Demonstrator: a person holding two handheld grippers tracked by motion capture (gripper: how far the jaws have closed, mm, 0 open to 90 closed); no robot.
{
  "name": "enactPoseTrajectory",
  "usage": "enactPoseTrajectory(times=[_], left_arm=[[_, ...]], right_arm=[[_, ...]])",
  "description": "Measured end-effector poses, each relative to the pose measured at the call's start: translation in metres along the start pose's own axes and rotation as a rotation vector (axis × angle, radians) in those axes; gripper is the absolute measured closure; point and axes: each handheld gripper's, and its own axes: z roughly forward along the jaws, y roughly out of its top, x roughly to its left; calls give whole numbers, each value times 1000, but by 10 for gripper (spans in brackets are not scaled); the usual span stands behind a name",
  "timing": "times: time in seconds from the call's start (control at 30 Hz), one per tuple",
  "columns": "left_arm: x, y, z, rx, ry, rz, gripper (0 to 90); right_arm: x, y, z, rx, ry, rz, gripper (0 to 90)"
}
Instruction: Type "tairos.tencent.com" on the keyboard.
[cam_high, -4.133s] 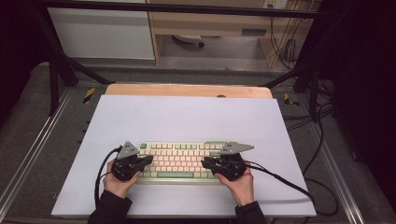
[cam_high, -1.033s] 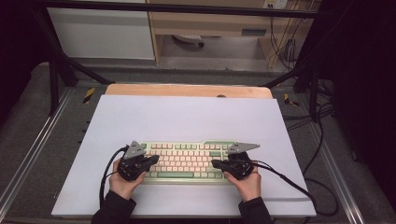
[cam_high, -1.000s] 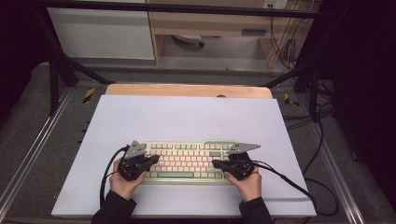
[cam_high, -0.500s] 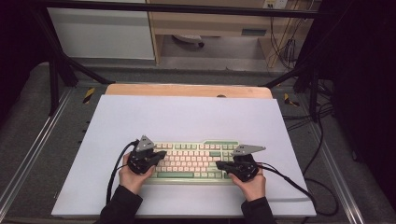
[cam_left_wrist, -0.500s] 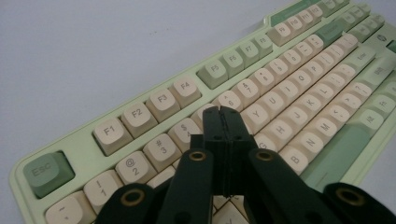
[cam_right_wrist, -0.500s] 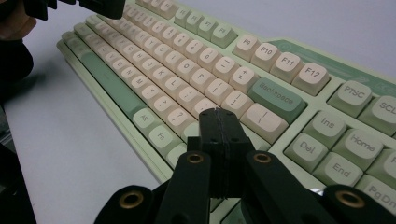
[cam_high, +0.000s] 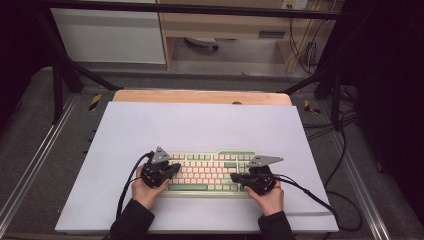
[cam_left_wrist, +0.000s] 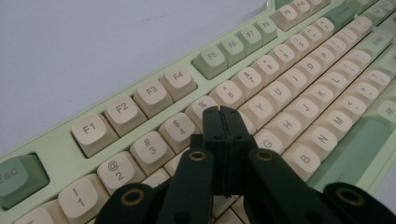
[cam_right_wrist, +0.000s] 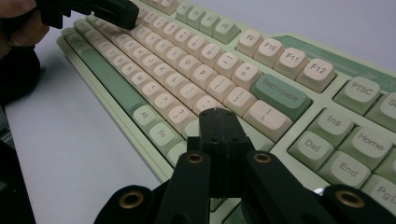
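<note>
High view shows the keyboard (cam_high: 207, 173) lying square across the near half of the white counter (cam_high: 200, 125), its long edge towards the person. Cream keys fill most of it, with green ones for Esc, Backspace and the space bar.

Both tools work as pokers, empty. The left tool (cam_left_wrist: 222, 114) has its jaws pressed flat together, the tip hanging low over the letter rows just below the 5 key (cam_left_wrist: 202, 107); whether it touches a cap I cannot tell. The right tool (cam_right_wrist: 217, 115) is likewise closed tight, poised over the right end of the letter block near Backspace (cam_right_wrist: 281, 95) and the backslash key (cam_right_wrist: 268, 116).

Each tip looks about as broad as a keycap, so I judge the main risk to be a stroke landing between two caps and pressing both, or sliding off a rounded cap onto its neighbour. A slanted push could also shove the keyboard across the smooth counter, since nothing braces it. Trailing cables near the person's sleeves might drag a hand off line.
</note>
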Motion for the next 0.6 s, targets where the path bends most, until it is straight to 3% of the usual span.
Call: enactPoseTrajectory(times=[0.3, 0.6], left_arm=[[-1, -3, 1, 0, -12, 3, 900], [-3, -2, -9, -22, -29, 5, 900]], right_arm=[[0, 0, 1, 9, -2, -4, 900], [0, 0, 1, 6, -3, -8, 900]])
